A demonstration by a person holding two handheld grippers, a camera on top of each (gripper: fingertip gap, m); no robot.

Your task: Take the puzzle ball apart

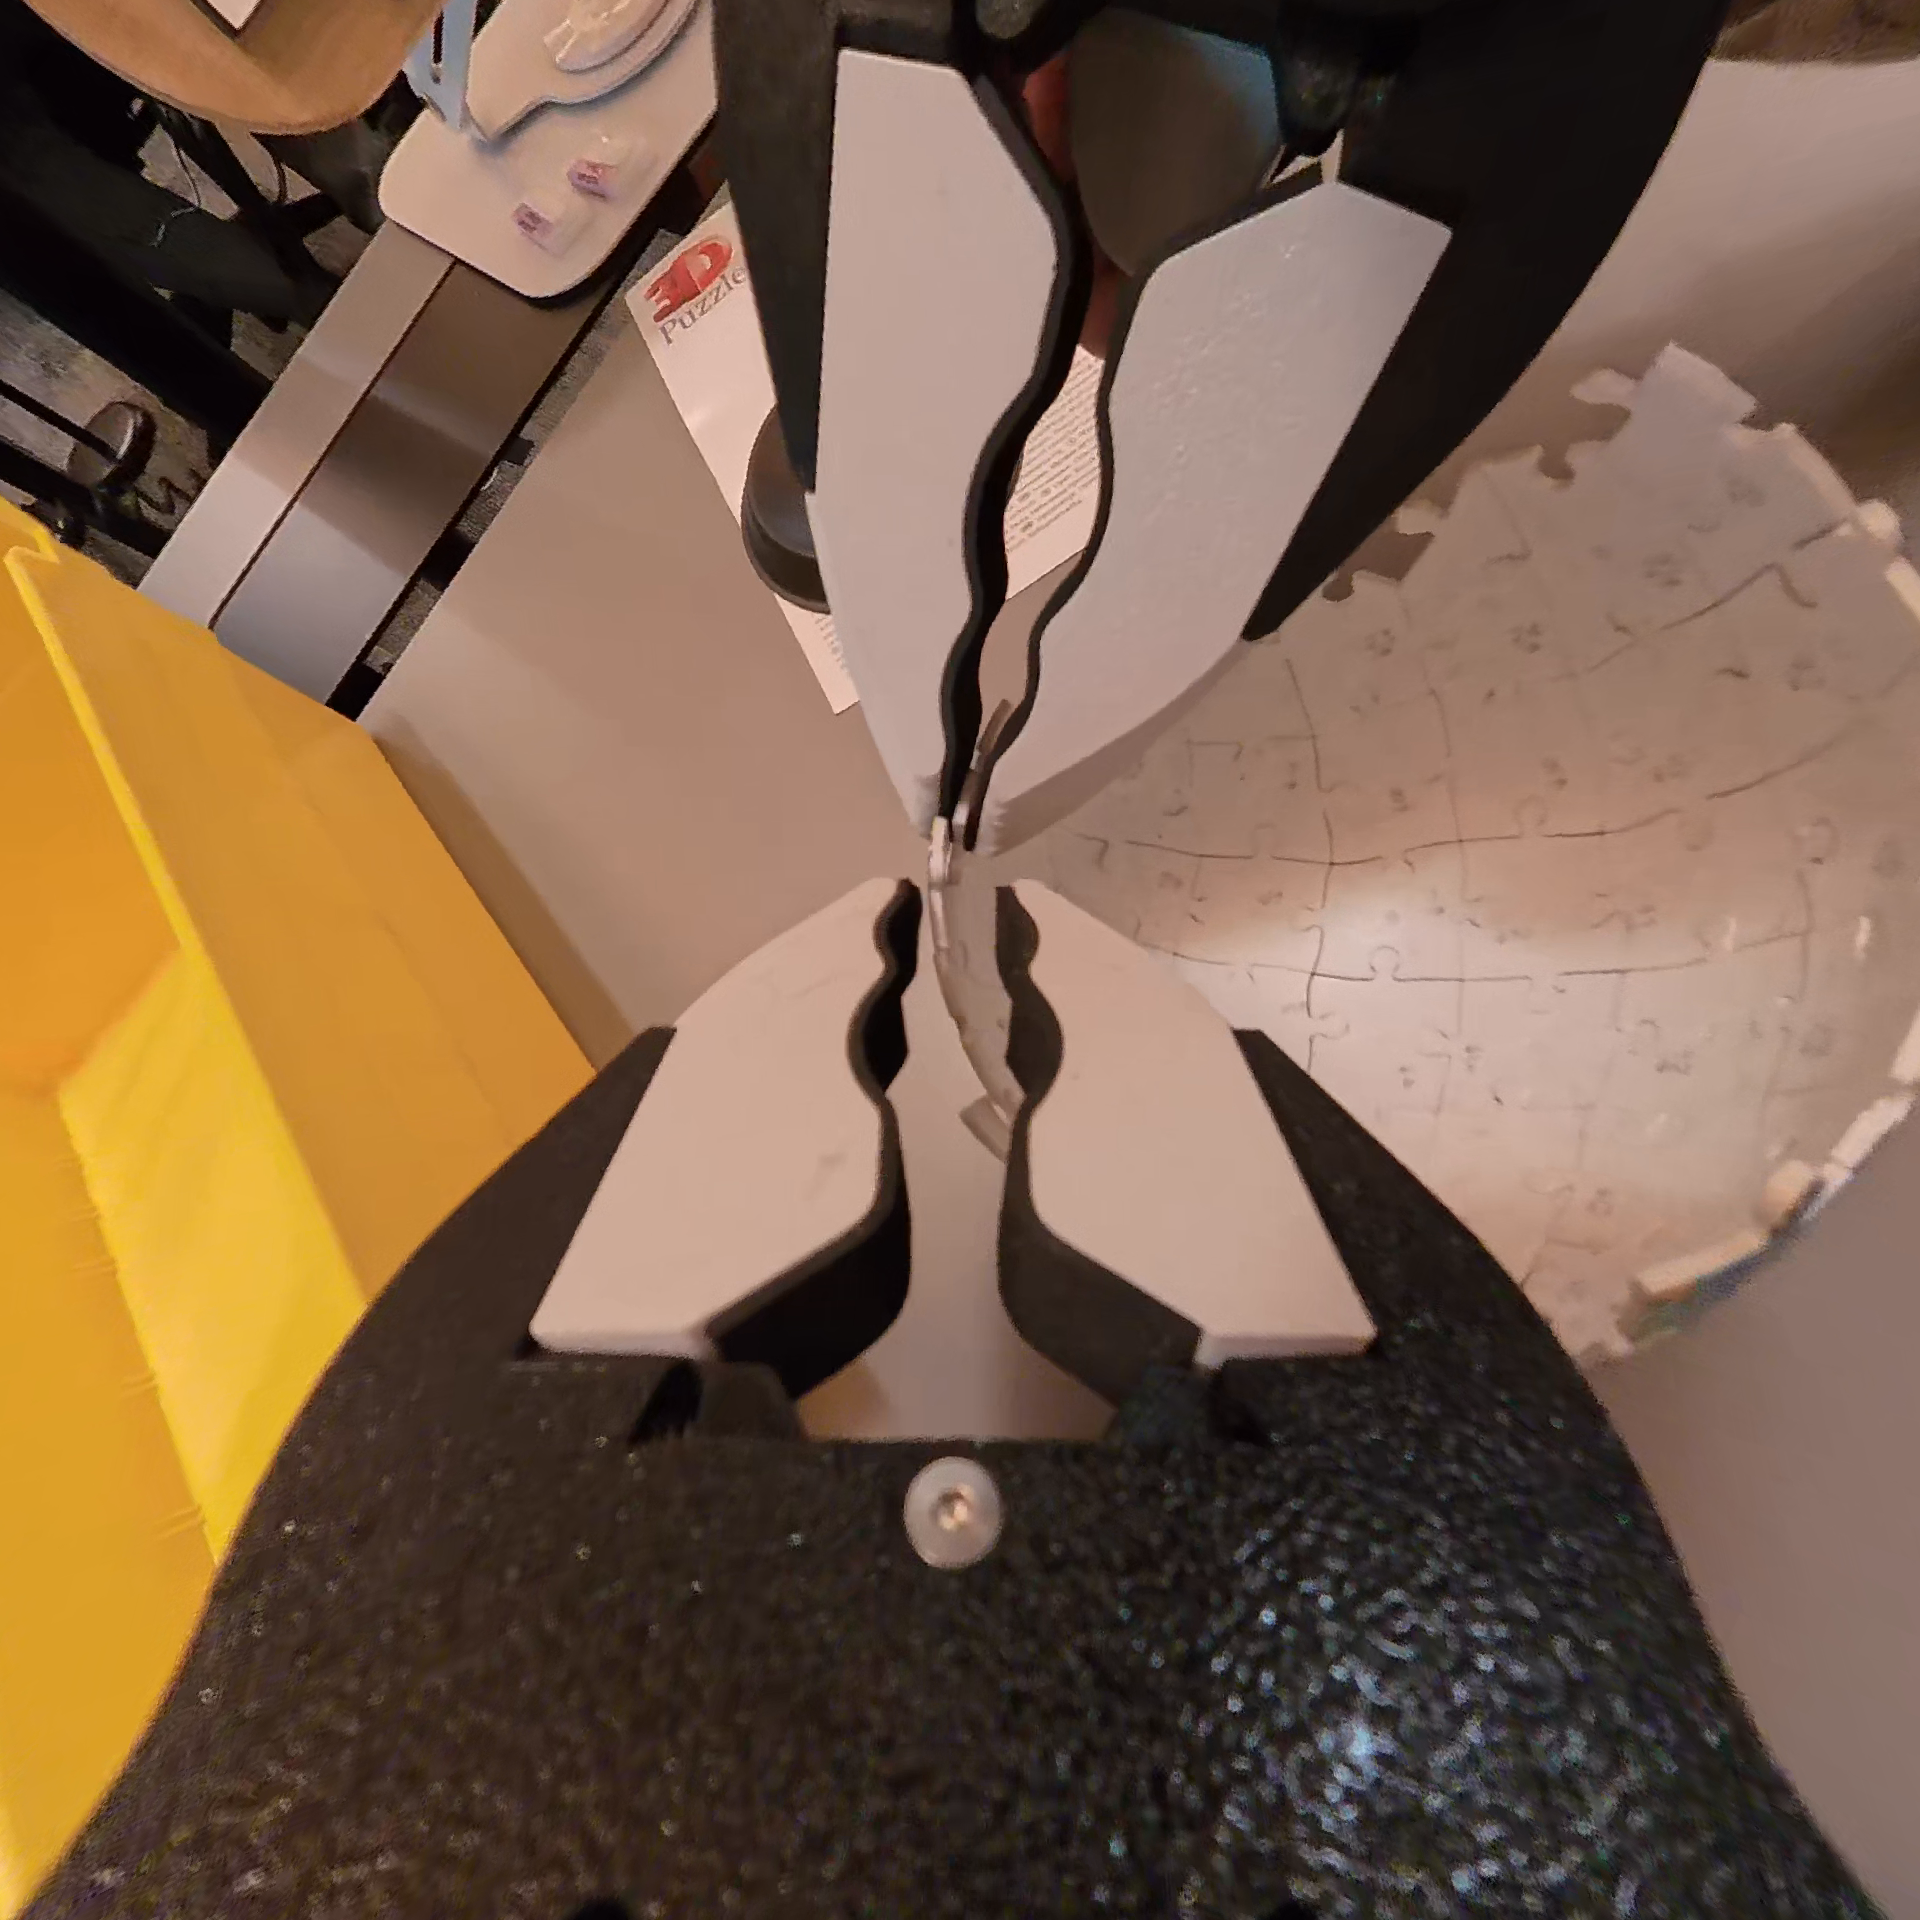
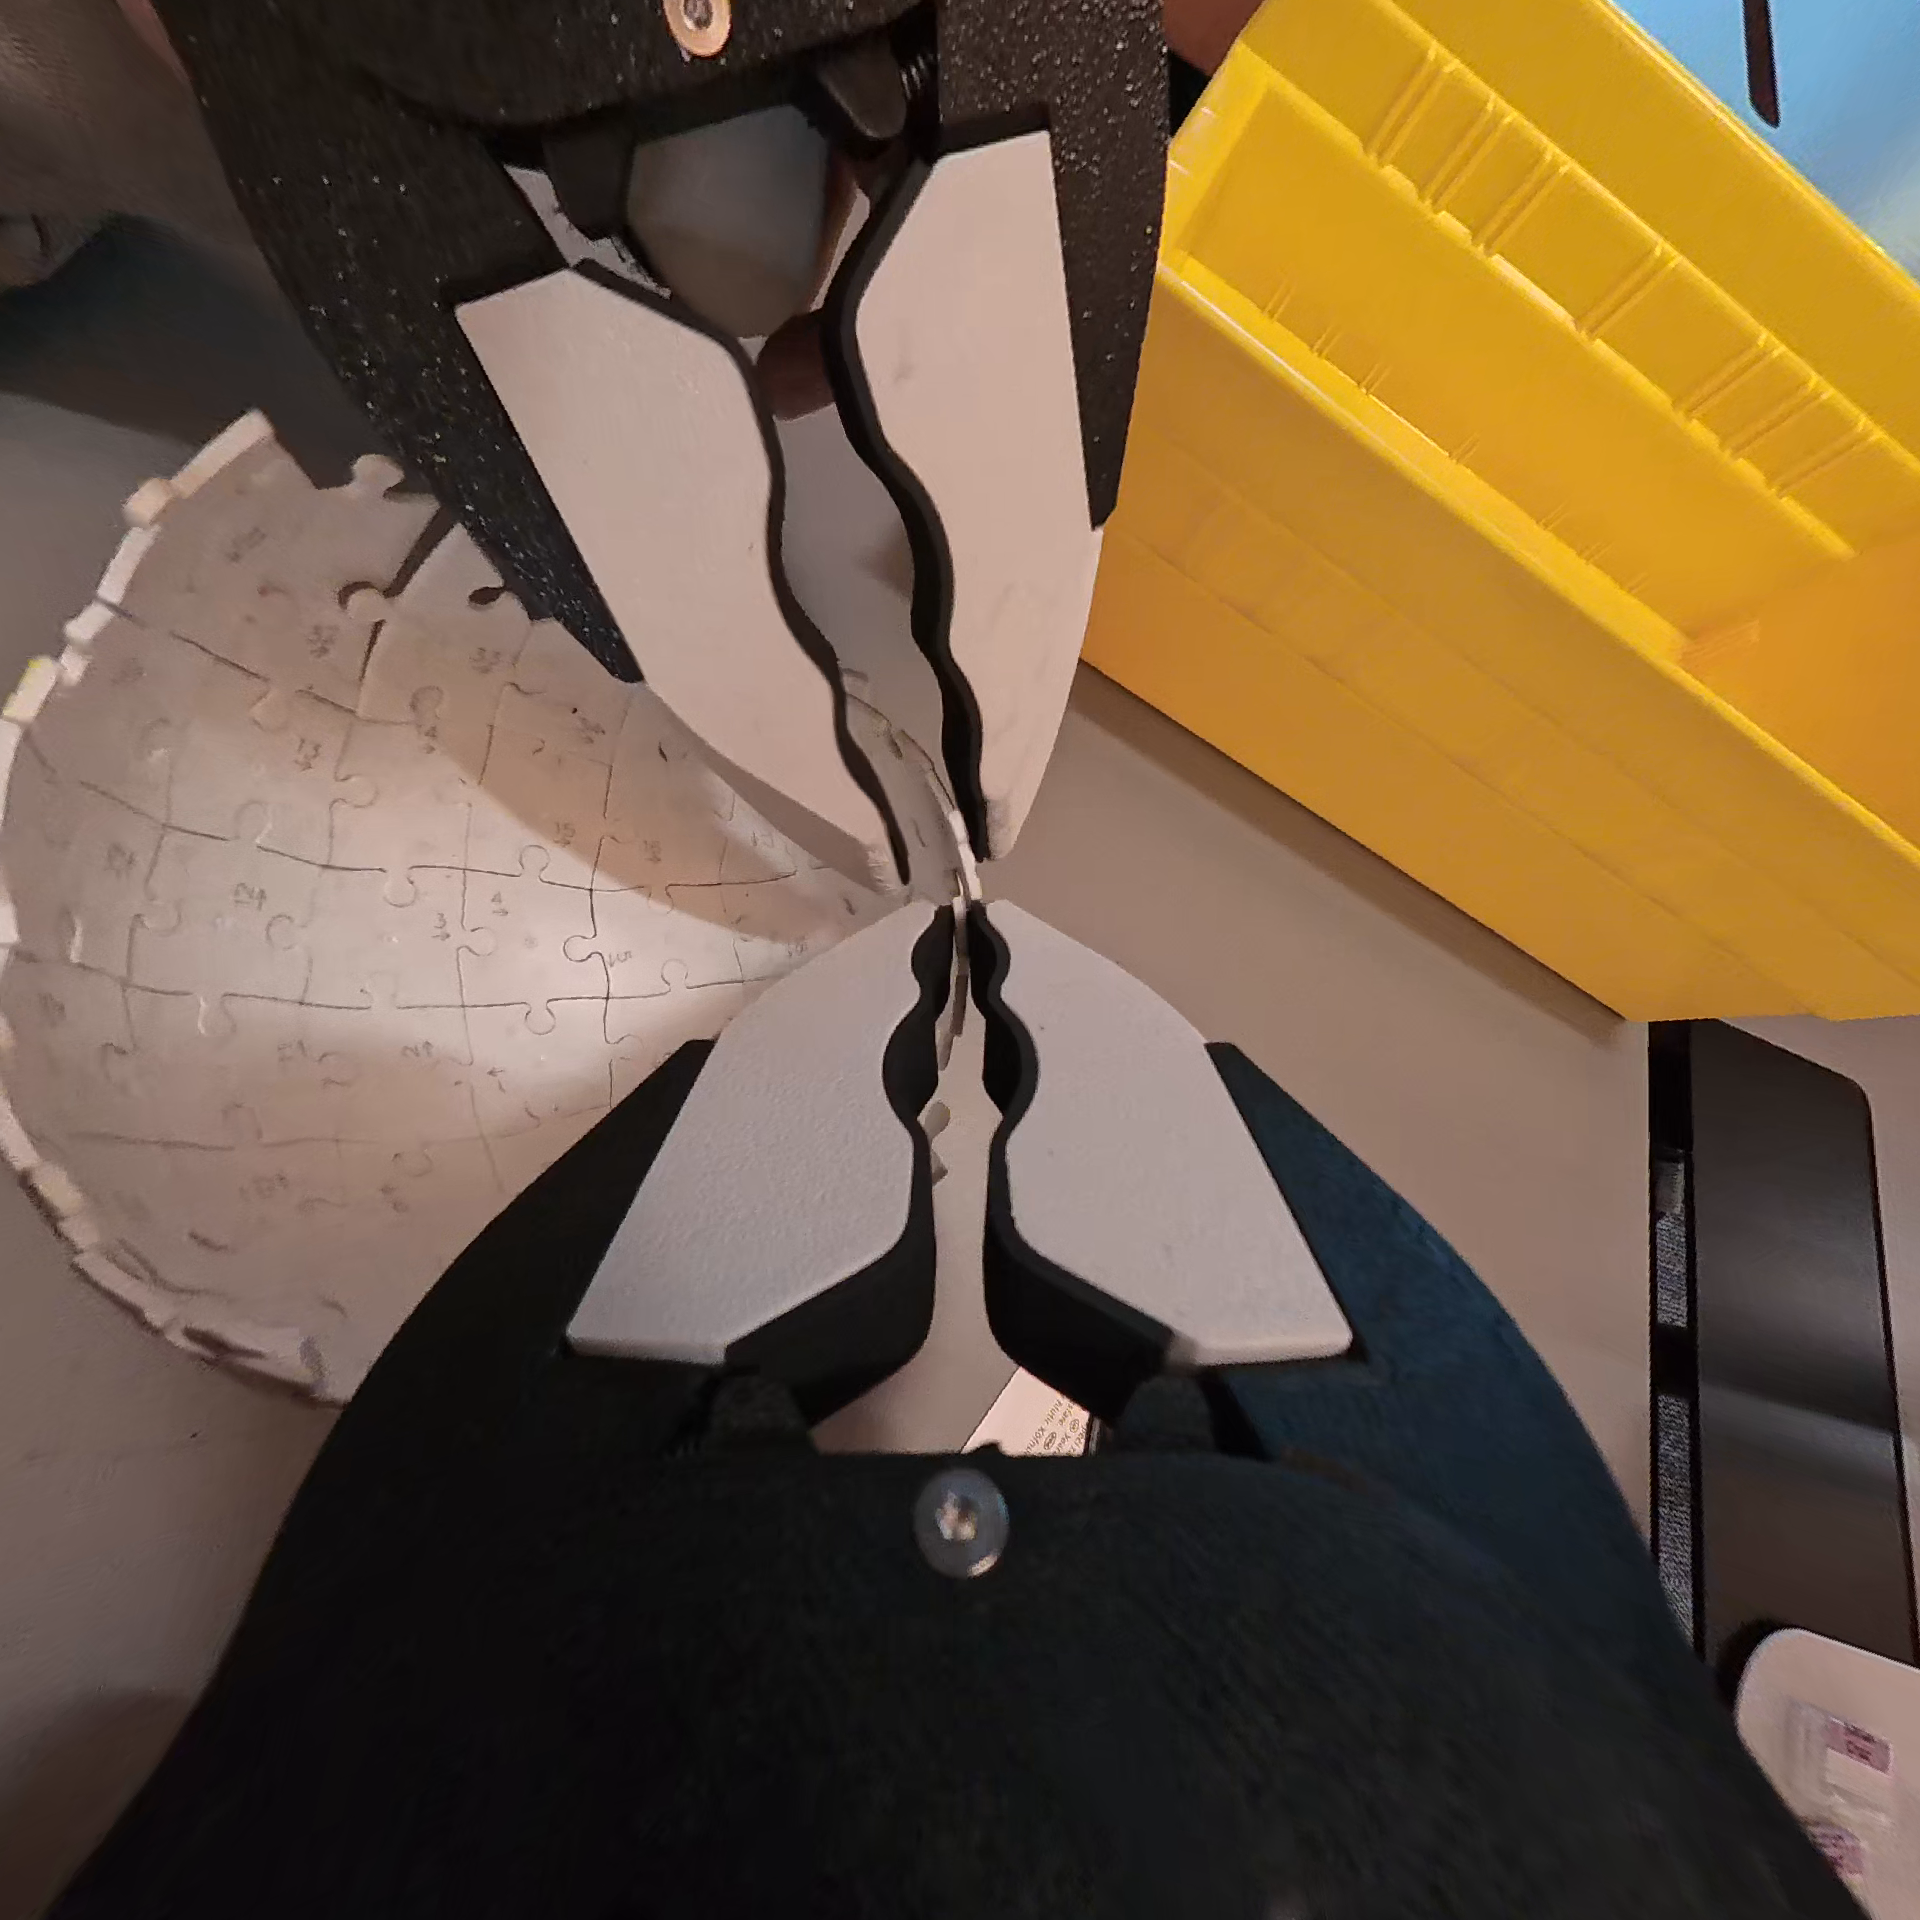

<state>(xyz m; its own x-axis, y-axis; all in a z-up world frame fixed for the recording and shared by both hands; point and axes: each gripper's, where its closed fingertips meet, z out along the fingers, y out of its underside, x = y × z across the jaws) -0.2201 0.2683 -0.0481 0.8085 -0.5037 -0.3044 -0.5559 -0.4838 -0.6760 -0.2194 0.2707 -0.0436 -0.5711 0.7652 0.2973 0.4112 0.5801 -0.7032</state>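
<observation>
Roughly halfway — both the left gripper (image 1: 961, 894) and right gripper (image 2: 961, 914) pinch one curved strip of pieces (image 1: 966, 987) tip-to-tip, while beside them the half-shell (image 1: 1507, 935) remains assembled.

yellow bin (image 1: 156, 987) left, half-shell (image 1: 1507, 935) right

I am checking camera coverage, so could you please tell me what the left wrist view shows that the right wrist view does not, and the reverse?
Only the left wrist view shows the black round stand on the printed leaflet, and a wooden seat beyond the table.

Only the right wrist view shows a dark blue patch beside its hand-held gripper.

Both show the left hand-held gripper and right hand-held gripper meeting tip to tip, each pinching the same curved strip of puzzle pieces, with the open puzzle ball half and the yellow bin alongside.
</observation>
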